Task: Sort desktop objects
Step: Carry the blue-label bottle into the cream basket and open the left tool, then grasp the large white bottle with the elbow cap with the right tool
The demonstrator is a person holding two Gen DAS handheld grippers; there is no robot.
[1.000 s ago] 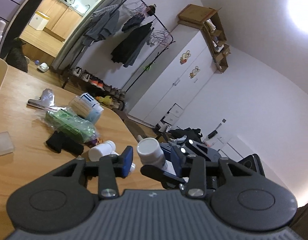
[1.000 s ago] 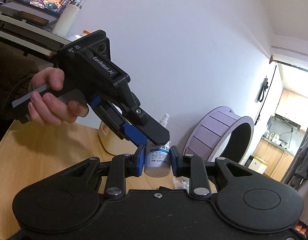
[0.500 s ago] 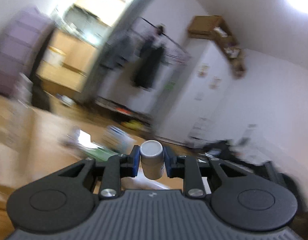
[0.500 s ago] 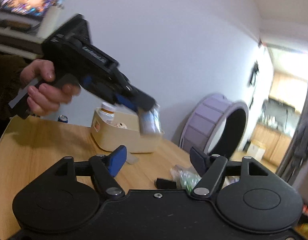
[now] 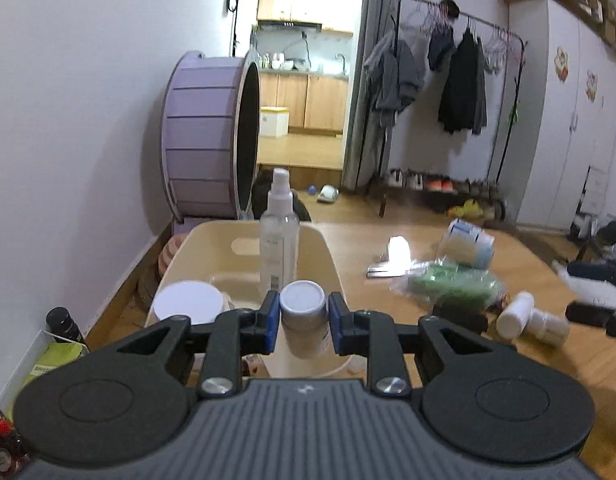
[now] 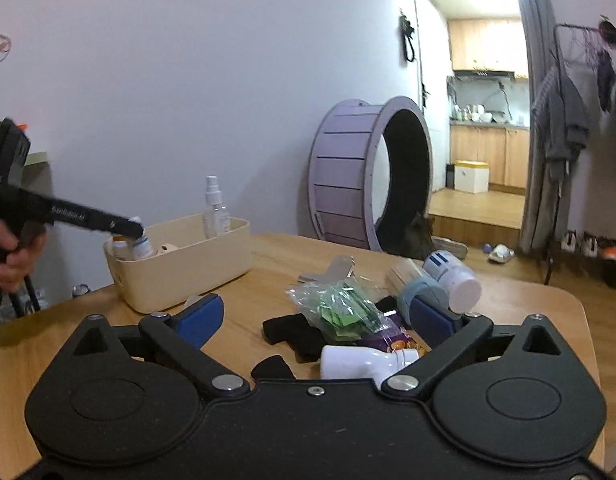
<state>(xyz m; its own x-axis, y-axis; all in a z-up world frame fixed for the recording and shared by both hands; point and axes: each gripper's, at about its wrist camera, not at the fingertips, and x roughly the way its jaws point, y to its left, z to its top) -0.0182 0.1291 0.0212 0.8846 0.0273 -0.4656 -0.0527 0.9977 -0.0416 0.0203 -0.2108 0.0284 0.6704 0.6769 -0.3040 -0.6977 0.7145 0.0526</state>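
My left gripper (image 5: pixel 302 322) is shut on a small white pill bottle (image 5: pixel 304 320) and holds it upright over the near end of the cream storage bin (image 5: pixel 327 252). The right wrist view shows that bottle (image 6: pixel 142 244) at the bin's left end (image 6: pixel 180 276). A clear spray bottle (image 5: pixel 279 232) stands in the bin. My right gripper (image 6: pixel 313 312) is open and empty above a pile on the wooden table (image 6: pixel 268 280): a green packet bag (image 6: pixel 339 310), a black item (image 6: pixel 296 334) and a lying white bottle (image 6: pixel 363 360).
A blue-and-white tub (image 6: pixel 451 276) lies on its side at the right of the pile, with a metal clip (image 6: pixel 339 270) behind. Two white bottles (image 5: pixel 531 320) lie near the table's right edge. A purple wheel (image 6: pixel 367 184) stands on the floor behind the table.
The left gripper took the white bottle from the right gripper and swung it left over the bin. The right gripper opened and turned down toward the pile.
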